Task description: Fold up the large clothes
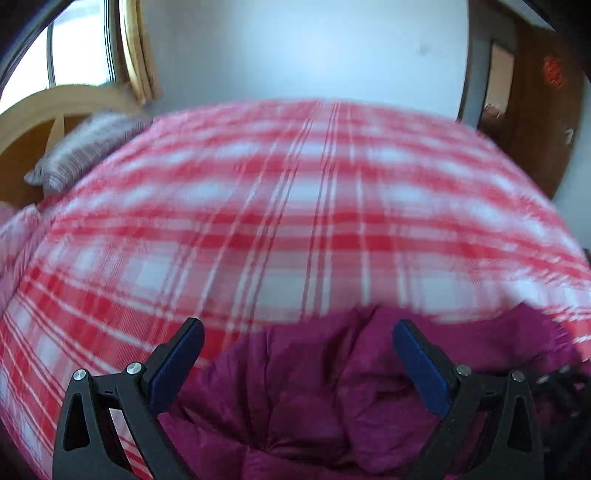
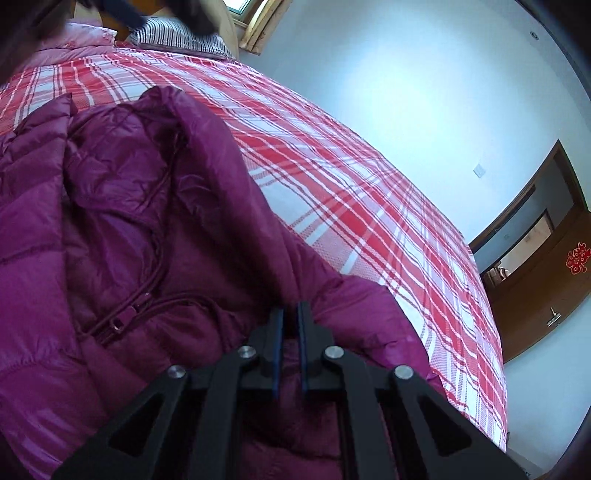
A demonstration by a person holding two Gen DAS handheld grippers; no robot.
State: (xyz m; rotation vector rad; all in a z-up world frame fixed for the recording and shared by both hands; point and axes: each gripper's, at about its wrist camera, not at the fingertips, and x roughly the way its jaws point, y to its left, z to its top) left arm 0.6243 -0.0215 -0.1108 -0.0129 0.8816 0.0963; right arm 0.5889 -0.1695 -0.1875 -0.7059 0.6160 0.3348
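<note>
We see the magenta down jacket [image 2: 122,229] lying on the plaid bed [image 2: 369,206], its zip running away from us toward the striped pillow [image 2: 177,35]. Our right hand-held gripper [image 2: 291,314] is the nearer one, its blue pads pressed together on a fold at the jacket's right side. Our left hand-held gripper [image 1: 295,328] hangs spread above the jacket, holding nothing.

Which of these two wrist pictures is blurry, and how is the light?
Left wrist view: the plaid bedspread is smeared by motion blur, while the left gripper stays sharp. Right wrist view: crisp, the purple jacket showing its zipper and quilting. Both: soft daylight with no hard shadows, and fisheye bending at the edges.
</note>
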